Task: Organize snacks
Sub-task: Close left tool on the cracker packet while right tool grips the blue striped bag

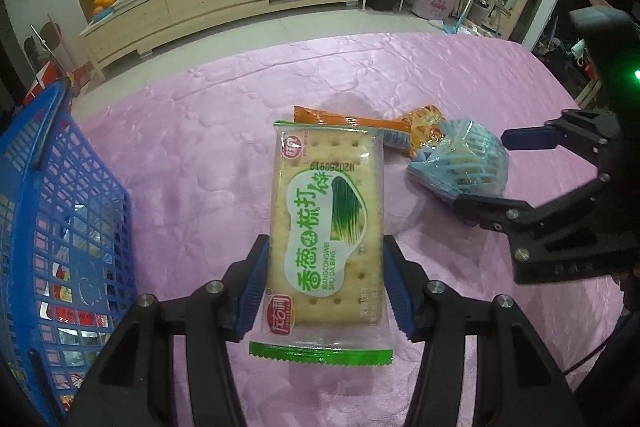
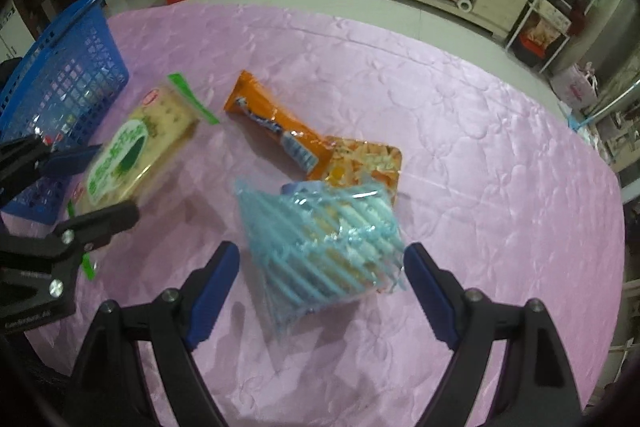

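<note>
The left gripper [image 1: 326, 287] is clamped on a clear-wrapped rectangular soda cracker packet with green printing and green serrated ends [image 1: 326, 227]; its blue ribbed pads [image 1: 254, 287] press both long edges near the packet's lower end, and the rest of the packet sticks out ahead of the fingers, lifted off the pink quilted cloth covering the worktop [image 1: 200, 147]. To the left of this gripper stands a blue plastic lattice basket [image 1: 60, 227] with shiny wrapped snacks showing through its wall.

The right gripper [image 2: 322, 283] hangs with its jaws wide apart on either side of a crinkled clear bag striped in pale blue [image 2: 324, 247], which lies on the cloth; the pads stand clear of the bag on both sides. Just beyond that bag lie a long orange wrapper with a blue emblem [image 2: 272, 119] and, touching it, an orange noodle-printed packet [image 2: 368, 163].
</note>
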The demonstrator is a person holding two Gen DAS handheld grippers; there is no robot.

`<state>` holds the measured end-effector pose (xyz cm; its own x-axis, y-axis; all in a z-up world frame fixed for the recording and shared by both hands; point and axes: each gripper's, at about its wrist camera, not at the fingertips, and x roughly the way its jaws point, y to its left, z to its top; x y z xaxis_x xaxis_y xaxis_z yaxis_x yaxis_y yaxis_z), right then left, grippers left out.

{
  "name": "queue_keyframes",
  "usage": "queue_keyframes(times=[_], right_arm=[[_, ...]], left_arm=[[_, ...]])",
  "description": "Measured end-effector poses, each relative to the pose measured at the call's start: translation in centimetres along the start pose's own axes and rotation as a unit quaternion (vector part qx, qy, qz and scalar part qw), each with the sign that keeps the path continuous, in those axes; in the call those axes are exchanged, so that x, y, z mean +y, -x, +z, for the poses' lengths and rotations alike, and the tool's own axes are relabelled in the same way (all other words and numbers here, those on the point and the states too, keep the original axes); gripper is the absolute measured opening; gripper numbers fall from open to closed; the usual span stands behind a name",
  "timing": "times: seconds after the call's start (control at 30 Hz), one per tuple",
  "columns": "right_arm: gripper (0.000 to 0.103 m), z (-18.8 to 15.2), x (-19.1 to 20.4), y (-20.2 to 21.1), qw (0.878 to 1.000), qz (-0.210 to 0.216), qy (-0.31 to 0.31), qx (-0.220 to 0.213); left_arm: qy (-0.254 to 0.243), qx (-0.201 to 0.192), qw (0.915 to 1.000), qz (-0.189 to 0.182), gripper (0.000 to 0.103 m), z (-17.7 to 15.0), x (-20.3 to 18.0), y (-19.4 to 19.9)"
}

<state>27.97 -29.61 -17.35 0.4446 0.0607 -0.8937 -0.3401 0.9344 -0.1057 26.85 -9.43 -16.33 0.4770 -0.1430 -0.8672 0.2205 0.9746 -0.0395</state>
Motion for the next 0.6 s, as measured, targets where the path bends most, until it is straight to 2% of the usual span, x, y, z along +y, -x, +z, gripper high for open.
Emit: queue_keyframes(times=[0.27,0.43,0.6], right_arm=[[0.087,1.3,-0.3,-1.0,1.000,0.016,0.009,0.015],[0.070,1.6,-0.4,-0.7,1.000,0.010,0.014,0.003],[0.067,0.5,0.1,1.2,1.000,0.011,0.008,-0.026]], left_arm=[[0.004,0.002,1.0000,-0.003,0.052,0.3,0.0,-0.2],[0.008,0.001,1.0000,-0.005,0.052,0.3,-0.1,0.0],[0.013,-0.005,0.9999,-0.007,0.052,-0.2,-0.2,1.1]])
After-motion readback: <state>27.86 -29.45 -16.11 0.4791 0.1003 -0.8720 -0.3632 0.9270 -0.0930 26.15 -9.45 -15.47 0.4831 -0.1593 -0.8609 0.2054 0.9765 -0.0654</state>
